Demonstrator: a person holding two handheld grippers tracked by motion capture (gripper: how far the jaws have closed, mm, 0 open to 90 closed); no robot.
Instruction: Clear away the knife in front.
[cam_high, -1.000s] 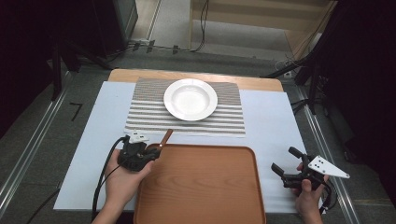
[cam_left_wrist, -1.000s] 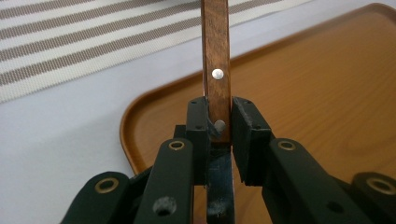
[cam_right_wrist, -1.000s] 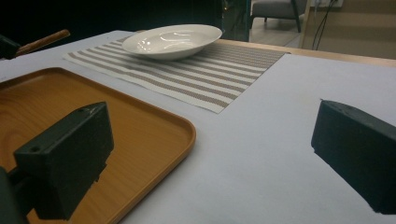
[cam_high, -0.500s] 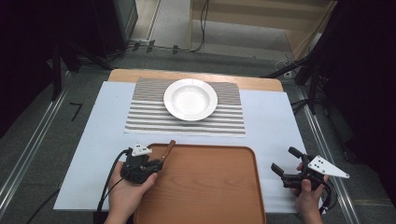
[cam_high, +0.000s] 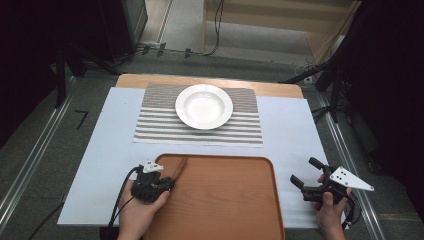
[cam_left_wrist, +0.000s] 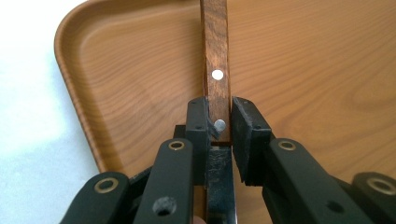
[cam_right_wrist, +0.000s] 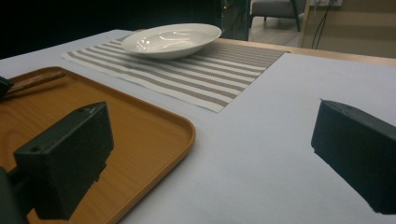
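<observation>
At the tray's near-left corner, left gripper (cam_high: 159, 178) pinches a knife (cam_left_wrist: 215, 70) by its brown wooden handle, two rivets showing; the handle points out over the wooden tray (cam_high: 225, 200), its dark blade running back under the jaws. Right gripper (cam_high: 306, 181) is held just off the tray's right edge above the white table cover (cam_high: 105, 150), jaws spread wide, nothing between them. Beyond the tray, a white plate (cam_high: 204, 106) sits on a striped placemat (cam_high: 155, 125).
</observation>
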